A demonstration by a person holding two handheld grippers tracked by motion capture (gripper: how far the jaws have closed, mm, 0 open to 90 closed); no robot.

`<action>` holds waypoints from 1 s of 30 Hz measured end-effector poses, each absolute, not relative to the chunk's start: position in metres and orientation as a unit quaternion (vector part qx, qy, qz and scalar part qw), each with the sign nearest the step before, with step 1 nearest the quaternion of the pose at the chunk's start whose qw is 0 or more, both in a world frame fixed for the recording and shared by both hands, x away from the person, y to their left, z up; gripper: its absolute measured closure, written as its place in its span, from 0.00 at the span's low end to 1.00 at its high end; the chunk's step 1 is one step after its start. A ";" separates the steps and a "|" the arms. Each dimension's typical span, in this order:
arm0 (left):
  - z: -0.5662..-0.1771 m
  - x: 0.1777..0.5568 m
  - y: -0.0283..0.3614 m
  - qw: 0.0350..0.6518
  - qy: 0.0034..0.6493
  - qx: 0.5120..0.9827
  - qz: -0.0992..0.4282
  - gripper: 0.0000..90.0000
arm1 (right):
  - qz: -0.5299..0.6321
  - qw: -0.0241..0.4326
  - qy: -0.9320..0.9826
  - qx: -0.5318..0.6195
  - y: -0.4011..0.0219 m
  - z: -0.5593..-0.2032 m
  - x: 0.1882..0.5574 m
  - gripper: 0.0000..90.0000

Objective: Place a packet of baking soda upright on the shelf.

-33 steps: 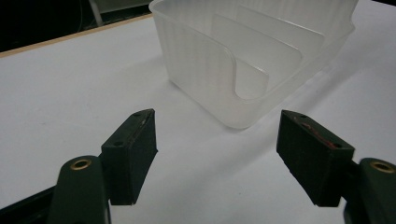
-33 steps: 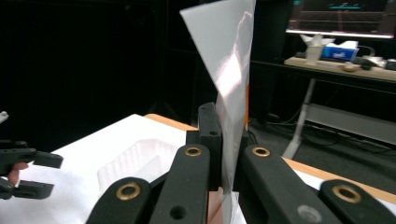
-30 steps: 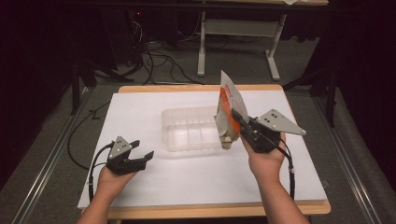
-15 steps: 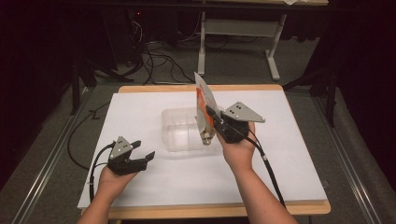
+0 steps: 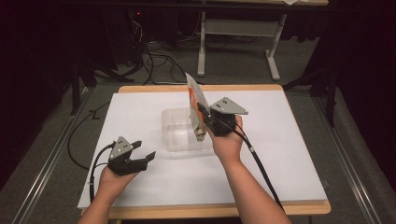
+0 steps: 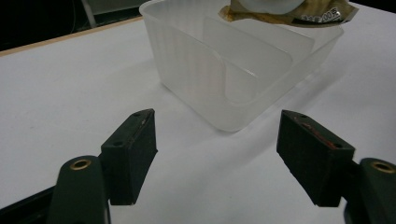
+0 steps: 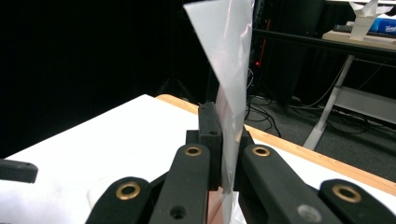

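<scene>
Two grippers here: our right gripper [image 5: 201,112] is pinching a thin, floppy orange-and-white plastic packet [image 5: 196,100] mid-edge above the clear ribbed plastic bin [image 5: 175,128], probably light and slippery, while our left gripper [image 5: 142,151] sits spread wide, holding nothing.

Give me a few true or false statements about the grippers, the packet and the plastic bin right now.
1. The right gripper is shut on the packet. True.
2. The left gripper is inside the bin. False: it rests open on the white table, apart from the bin.
3. The packet hangs over the bin. True.
4. The bin is opaque black. False: it is translucent, with dividers inside.
5. The left gripper holds a cup. False: its jaws are apart with nothing between them.
</scene>
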State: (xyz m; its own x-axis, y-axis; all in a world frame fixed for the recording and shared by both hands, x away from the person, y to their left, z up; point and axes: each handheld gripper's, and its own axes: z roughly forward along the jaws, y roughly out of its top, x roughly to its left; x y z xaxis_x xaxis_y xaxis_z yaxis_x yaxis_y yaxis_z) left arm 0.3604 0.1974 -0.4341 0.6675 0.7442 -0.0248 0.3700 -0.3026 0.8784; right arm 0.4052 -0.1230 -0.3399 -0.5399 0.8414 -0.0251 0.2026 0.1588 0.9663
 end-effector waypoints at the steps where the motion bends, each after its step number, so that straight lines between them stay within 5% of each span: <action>1: -0.434 0.360 0.197 0.471 0.356 0.782 0.198 0.32 | 0.528 0.302 0.700 0.375 -0.121 -0.342 0.409 1.00; 30: -0.436 0.361 0.195 0.469 0.353 0.785 0.196 0.32 | 0.512 0.305 0.713 0.369 -0.103 -0.381 0.429 1.00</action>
State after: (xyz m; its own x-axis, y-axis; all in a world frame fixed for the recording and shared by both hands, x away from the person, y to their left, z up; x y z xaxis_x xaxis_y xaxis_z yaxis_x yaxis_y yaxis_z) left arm 0.3606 0.1949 -0.4358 0.6736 0.7387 -0.0232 0.3704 -0.3102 0.8755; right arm 0.4286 -0.1033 -0.3811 -0.5419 0.8385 -0.0567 0.2143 0.2031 0.9554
